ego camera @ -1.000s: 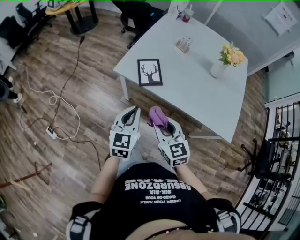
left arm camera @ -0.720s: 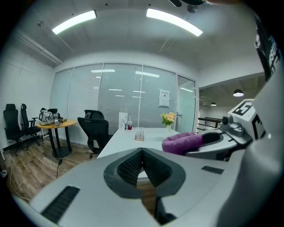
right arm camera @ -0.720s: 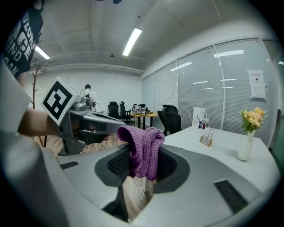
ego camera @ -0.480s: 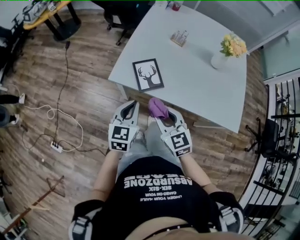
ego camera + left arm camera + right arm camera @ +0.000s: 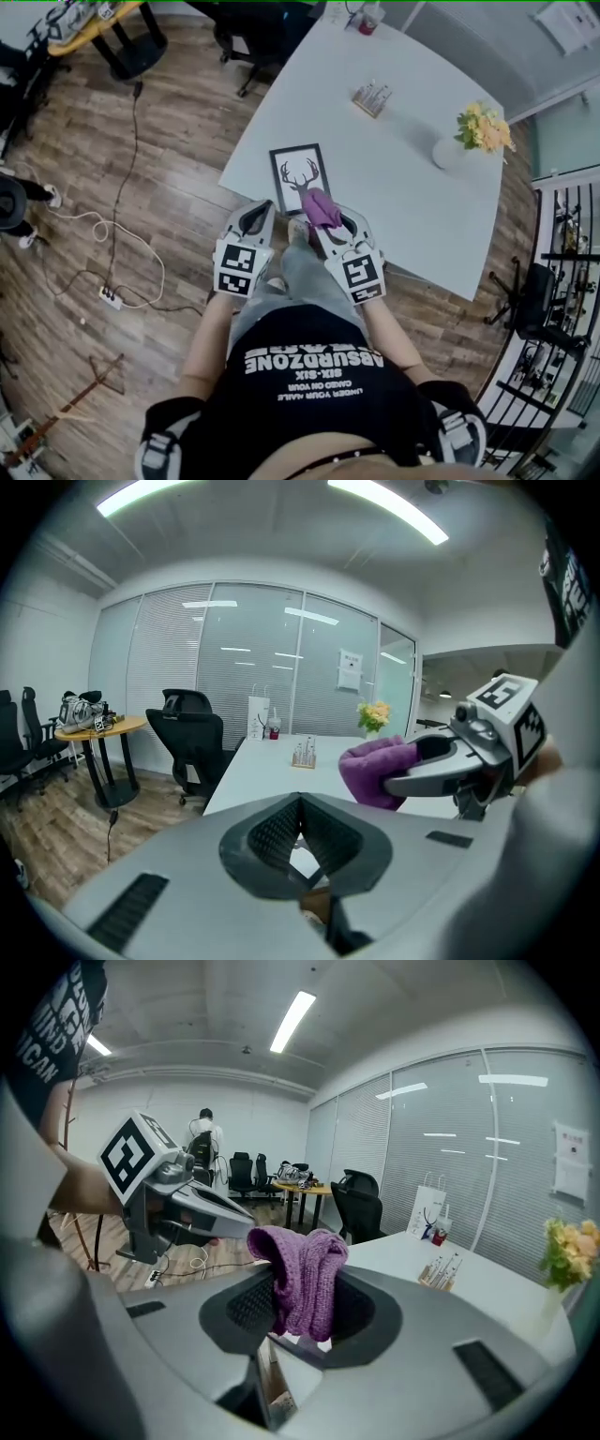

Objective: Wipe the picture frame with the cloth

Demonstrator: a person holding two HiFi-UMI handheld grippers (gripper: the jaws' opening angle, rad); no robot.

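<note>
Picture frame (image 5: 298, 175), black-edged with a deer print: flat on the white worktop (image 5: 412, 187), close to the corner nearest the person. Over the frame's near right corner, as seen in the head view: purple cloth (image 5: 322, 208), bunched, gripped in the right claw (image 5: 326, 221) and spilling out past the jaws in a loose fold. Contact with the frame: not clear from any view. By the frame's near left corner: left claw (image 5: 265, 208), clenched on nothing, tips together. Well beyond the frame's far edge, a pen stand (image 5: 371, 97); far off to the frame's right, a vase of flowers (image 5: 464, 141).

Looks like the approach, with wiping not yet begun. Hazards, as a judgement:
- With the frame unbraced and so near the corner, a firm stroke may push it off the worktop.
- With too little cloth under the jaw tips, may scrape the glass.
- Under drag, may lose the loose fold from the claw.
</note>
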